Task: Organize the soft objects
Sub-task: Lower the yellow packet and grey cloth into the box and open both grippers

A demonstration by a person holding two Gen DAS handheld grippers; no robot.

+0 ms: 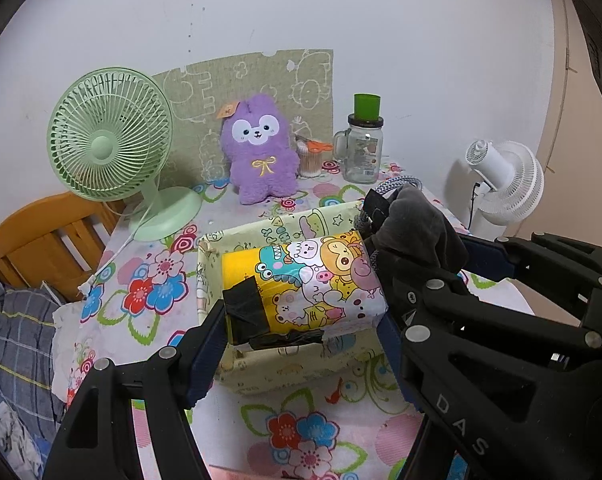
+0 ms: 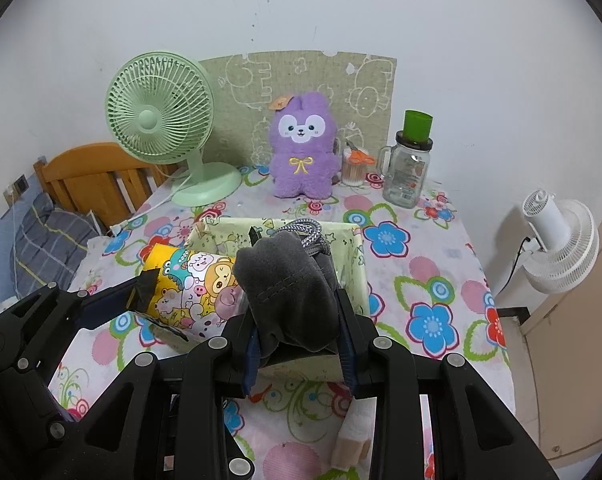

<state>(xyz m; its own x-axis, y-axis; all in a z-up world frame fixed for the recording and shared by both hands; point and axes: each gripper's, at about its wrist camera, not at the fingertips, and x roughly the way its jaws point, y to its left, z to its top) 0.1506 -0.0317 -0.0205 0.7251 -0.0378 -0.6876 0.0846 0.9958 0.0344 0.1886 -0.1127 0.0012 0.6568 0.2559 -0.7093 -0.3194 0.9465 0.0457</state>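
A white wall backs a table covered with a floral-printed cloth (image 2: 433, 280) in pink, blue and red blooms. Straight ahead of both grippers sits an open rectangular fabric storage box (image 1: 261, 228) in pale yellow-green with cartoon print.

The left gripper (image 1: 301, 332) has its two black fingers with blue pads closed against the ends of a soft cylindrical pack wrapped in bright yellow plastic with cartoon animals (image 1: 305, 284), patched at its left end with black tape. The pack lies crosswise between the jaws, over the near part of the box; whether it rests on the rim cannot be told.

The right gripper (image 2: 299, 344) is narrowly closed on a dark grey soft fabric bundle (image 2: 289, 280), which bulges up and forward from between its pads. A grey-and-white braided cord (image 2: 311, 232) sticks out of the far side of the bundle. The bundle sits just right of the yellow pack, touching it, and also over the box.

Beyond the box, by the wall, stands a purple plush animal with a yellow bow (image 1: 259, 152), propped in front of an olive patterned board (image 2: 301, 80). Left of it is a mint-green desk fan (image 1: 109, 136); right of it, a clear glass mug jar with a green cap (image 1: 363, 148). A white fan (image 2: 561, 248) is mounted far right. A wooden bed headboard (image 1: 45, 236) lies beyond the table's left edge.
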